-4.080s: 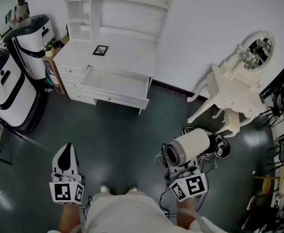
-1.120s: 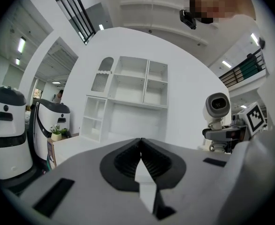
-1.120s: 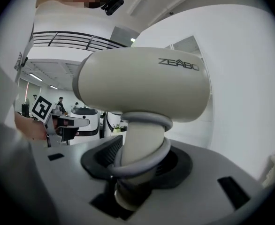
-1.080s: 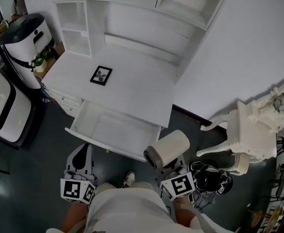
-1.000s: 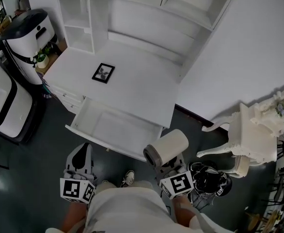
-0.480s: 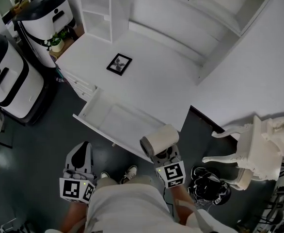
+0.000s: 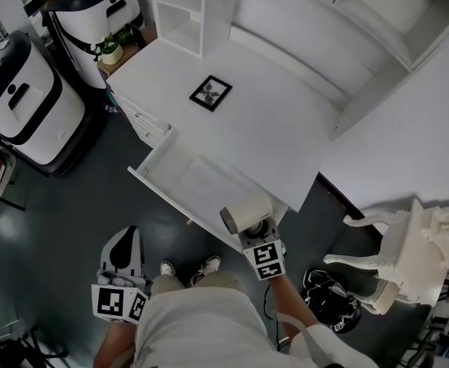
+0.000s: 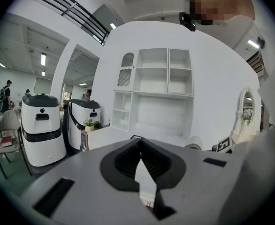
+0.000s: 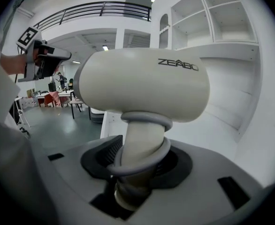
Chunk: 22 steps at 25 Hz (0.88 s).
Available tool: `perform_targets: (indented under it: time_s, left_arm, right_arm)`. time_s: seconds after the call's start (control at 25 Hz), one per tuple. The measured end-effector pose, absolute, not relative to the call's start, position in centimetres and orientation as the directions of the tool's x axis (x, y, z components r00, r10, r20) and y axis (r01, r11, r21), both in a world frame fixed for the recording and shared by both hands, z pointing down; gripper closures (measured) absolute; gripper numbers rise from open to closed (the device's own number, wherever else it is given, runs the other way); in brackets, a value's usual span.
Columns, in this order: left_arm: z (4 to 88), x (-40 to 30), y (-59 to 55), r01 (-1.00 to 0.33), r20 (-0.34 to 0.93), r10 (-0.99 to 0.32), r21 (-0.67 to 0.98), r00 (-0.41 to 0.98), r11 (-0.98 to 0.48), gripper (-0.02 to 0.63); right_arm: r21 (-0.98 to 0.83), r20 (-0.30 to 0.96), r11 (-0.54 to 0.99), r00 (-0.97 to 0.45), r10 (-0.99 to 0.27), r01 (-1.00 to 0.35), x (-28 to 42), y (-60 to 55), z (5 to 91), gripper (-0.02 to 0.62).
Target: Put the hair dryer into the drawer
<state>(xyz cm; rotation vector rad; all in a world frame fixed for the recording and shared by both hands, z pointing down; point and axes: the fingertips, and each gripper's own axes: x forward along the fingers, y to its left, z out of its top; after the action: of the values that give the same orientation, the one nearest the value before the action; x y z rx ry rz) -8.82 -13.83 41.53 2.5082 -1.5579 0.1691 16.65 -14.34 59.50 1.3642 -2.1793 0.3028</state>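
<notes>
White desk surface; shallow white drawer pulled open to receive. Cream hair dryer above drawer's near right corner: barrel roughly level, grey end toward person, handle down. Right gripper fingers clamp handle for carrying. Left gripper fingers together, empty, idle.

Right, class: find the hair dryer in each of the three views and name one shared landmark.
Head view: hair dryer, lower centre, at the open drawer.
Left gripper view: hair dryer, small, right of centre.
Right gripper view: hair dryer fills the centre, handle between the jaws.
Shared landmark: white shelf unit.
</notes>
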Motion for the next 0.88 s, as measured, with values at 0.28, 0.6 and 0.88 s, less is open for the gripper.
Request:
perform_targets:
  time_s: [0.28, 0.6, 0.88]
  left_arm:
    - [41.9, -8.8, -13.8, -0.902, 0.201, -0.879, 0.096, 0.432, -0.421, 0.589]
    - [41.9, -8.3, -14.4, -0.903, 0.204, -0.88, 0.091, 0.429, -0.42, 0.589]
    - [42.6, -8.3, -14.1, -0.913, 0.226, -0.884, 0.085, 0.408, -0.4, 0.589]
  right_arm:
    - [0.088, 0.64, 0.508, -0.342, -0.688, -0.857, 16.2, -16.4, 65.3, 0.4]
    - [0.09, 0.73, 0.543, -0.316, -0.606, -0.835, 16.2, -17.9, 69.8, 0.4]
    - [0.098, 0.784, 0.585, -0.3, -0.544, -0.805, 16.4, -18.8, 73.6, 0.4]
